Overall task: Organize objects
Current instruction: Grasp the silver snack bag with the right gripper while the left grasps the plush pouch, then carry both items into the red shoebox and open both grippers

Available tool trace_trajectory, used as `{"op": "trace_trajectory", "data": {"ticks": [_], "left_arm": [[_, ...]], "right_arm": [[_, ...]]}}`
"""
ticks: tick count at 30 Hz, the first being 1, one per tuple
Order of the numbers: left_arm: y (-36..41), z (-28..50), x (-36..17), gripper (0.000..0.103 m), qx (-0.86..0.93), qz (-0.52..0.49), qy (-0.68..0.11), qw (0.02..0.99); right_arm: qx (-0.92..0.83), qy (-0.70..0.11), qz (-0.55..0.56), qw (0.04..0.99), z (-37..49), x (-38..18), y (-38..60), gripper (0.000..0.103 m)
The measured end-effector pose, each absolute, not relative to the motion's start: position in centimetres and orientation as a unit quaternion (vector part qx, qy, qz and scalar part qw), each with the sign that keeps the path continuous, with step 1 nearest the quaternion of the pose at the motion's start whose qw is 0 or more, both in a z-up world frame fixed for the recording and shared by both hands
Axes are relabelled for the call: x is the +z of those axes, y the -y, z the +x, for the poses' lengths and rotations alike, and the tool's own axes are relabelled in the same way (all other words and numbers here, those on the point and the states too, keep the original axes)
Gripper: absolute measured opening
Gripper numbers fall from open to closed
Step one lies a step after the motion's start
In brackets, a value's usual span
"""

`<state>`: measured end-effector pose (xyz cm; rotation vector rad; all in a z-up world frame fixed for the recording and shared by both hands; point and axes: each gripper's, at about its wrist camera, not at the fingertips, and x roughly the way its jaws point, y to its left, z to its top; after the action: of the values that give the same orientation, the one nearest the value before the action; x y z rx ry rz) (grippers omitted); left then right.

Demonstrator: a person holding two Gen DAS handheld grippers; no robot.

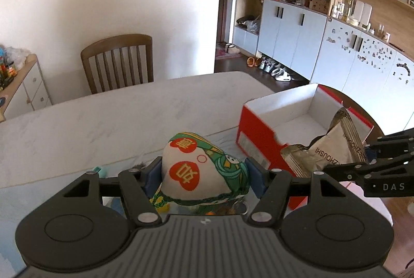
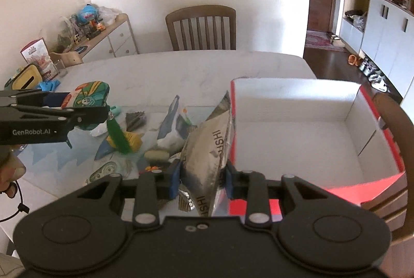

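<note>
Item count: one red box with a white interior, at the right edge of the table. One silver foil packet. One stuffed white pouch with green trim, red print and one green tassel. Two grippers: left gripper, right gripper. One wooden chair at the table's far edge. Remaining small items near the left edge form a loose pile; exact number indeterminate.

The stuffed pouch is cream with red heart patches and green cartoon print, a green tassel hanging below. The snack packet is silver-grey with dark lettering. The box is red outside, white inside. The desk is pale marbled white.
</note>
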<state>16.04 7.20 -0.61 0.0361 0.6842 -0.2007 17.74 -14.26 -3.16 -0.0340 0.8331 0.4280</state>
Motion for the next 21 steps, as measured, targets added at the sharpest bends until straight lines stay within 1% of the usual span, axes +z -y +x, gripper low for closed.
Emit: {"op": "trace_trajectory", "data": {"ticks": [11,21], "left_arm": [[-0.8,19.4,0.6,0.067,-0.105,0.019,-0.336,0.936],[6.4,23.7,1.3,0.067,-0.143,0.047,-0.336,0.93]], "right_arm": [[0.196,-0.398,-0.021,0.896,20.6,-2.4,20.1,0.031],[0.173,-0.393,-0.026,0.903,23.4,-3.0,25.0,0.031]]}}
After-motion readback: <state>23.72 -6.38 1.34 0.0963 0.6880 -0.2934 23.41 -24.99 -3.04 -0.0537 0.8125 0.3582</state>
